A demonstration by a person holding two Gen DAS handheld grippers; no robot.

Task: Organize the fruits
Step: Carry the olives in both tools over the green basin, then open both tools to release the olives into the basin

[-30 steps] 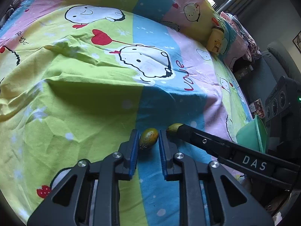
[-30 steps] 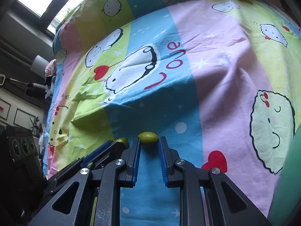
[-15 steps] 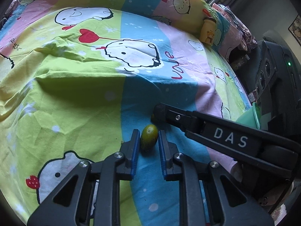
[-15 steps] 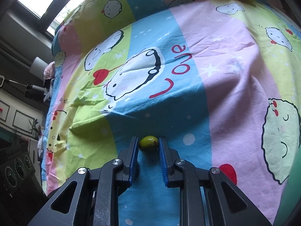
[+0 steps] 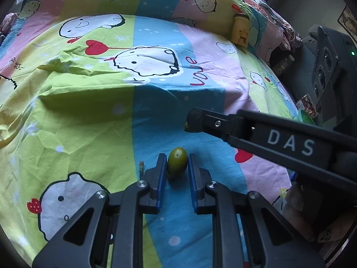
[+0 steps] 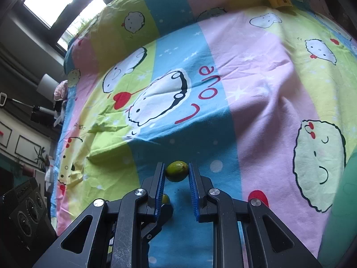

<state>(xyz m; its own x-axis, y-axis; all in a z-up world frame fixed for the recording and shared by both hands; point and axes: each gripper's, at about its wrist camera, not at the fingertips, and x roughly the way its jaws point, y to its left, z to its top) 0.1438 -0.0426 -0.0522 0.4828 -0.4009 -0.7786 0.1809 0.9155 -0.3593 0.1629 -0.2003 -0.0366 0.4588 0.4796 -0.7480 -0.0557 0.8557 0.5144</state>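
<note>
My left gripper is clamped on a dark olive-green fruit, held lengthwise between the blue pads just above the bedsheet; my right gripper is closed the same way on a lighter yellow-green fruit, gripped across its width. From the left wrist I see the right gripper from the side as a black bar marked DAS crossing in from the right, its tip almost hiding its fruit so only a sliver of green shows at the end. The right wrist gives me that fruit whole, and below its left finger it catches only a small edge of the olive fruit above the tip of the left gripper. Out past the fingers the left view shows a small twig on the sheet just left of the jaws, a yellow bear jar standing against the pillows at the far edge, and a green bowl rim at the right edge of the bed. In the right view that green fills the right border, the jar sits at the top, and a window lights the upper left
</note>
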